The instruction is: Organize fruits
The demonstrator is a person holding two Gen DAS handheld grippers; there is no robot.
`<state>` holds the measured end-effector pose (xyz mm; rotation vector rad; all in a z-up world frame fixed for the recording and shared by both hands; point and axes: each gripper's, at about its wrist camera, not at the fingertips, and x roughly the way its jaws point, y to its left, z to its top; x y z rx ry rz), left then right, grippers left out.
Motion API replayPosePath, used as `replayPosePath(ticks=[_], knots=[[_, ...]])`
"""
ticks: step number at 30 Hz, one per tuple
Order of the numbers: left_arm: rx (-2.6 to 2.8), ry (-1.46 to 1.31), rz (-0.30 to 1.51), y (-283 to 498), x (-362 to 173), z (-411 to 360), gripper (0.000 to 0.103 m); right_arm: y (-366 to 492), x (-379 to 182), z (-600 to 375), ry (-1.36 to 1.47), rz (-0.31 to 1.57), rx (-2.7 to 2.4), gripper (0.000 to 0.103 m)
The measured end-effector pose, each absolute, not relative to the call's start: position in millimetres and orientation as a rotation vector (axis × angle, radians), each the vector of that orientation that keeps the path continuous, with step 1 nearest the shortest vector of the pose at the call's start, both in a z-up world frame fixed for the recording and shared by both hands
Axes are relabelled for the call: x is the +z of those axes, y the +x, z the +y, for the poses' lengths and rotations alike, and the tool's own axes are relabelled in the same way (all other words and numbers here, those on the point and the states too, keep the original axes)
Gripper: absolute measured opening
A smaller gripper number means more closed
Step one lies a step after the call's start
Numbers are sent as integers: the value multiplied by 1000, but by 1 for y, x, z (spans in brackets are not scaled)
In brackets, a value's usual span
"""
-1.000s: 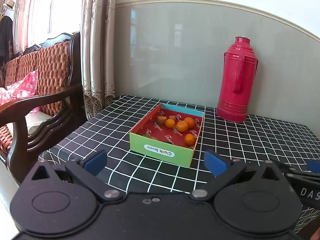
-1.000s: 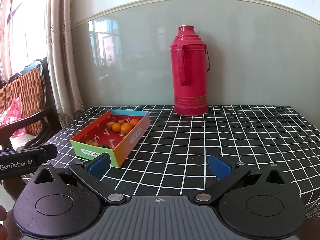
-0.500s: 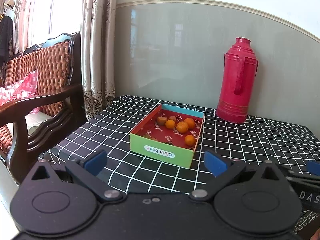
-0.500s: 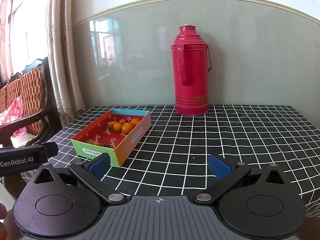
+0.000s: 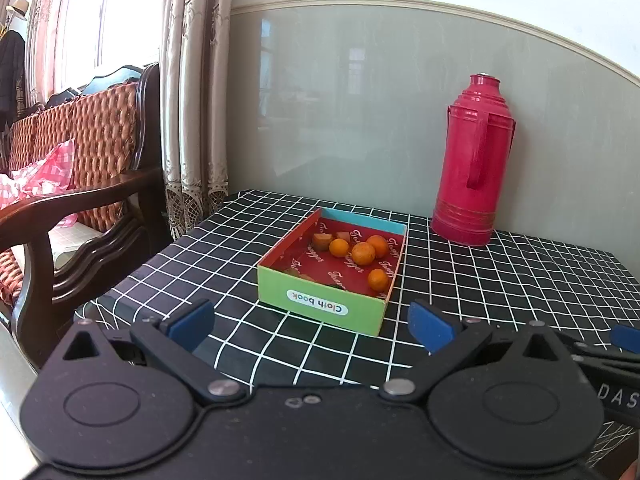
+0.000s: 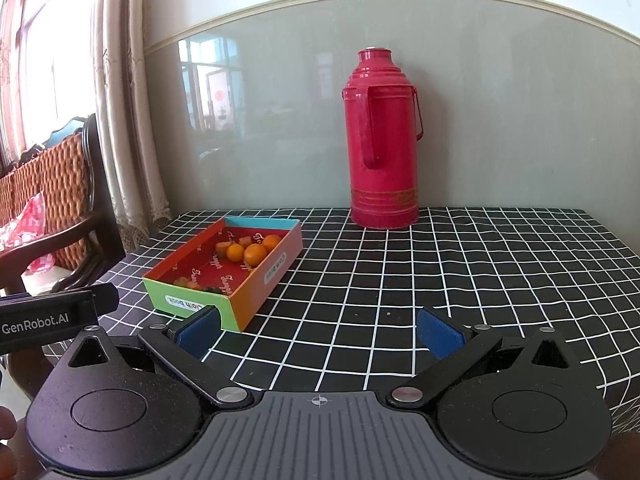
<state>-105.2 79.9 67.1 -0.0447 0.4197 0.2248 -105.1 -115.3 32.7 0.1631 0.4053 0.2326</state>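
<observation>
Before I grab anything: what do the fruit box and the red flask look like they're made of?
Fruit box: looks like printed cardboard, with thin flat walls, folded corners and a matte finish. Red flask: probably painted metal or hard plastic; smooth, slightly glossy, with ridged bands near its base. The look leaves that open.

Both wrist views toward shared box

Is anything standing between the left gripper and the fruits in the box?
Only the box's own green front wall. The left gripper is open, short of it, with bare tablecloth between. The oranges lie behind that wall, so reaching over it looks necessary.
</observation>
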Motion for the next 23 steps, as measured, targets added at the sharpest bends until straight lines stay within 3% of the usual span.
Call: replayPosePath(ticks=[19,23], knots=[[165,-51,368,-110,65,79,93,-104,32,-115,159,402,227,103],[169,-30,354,-112,66,77,96,-103,31,-116,166,407,225,103]])
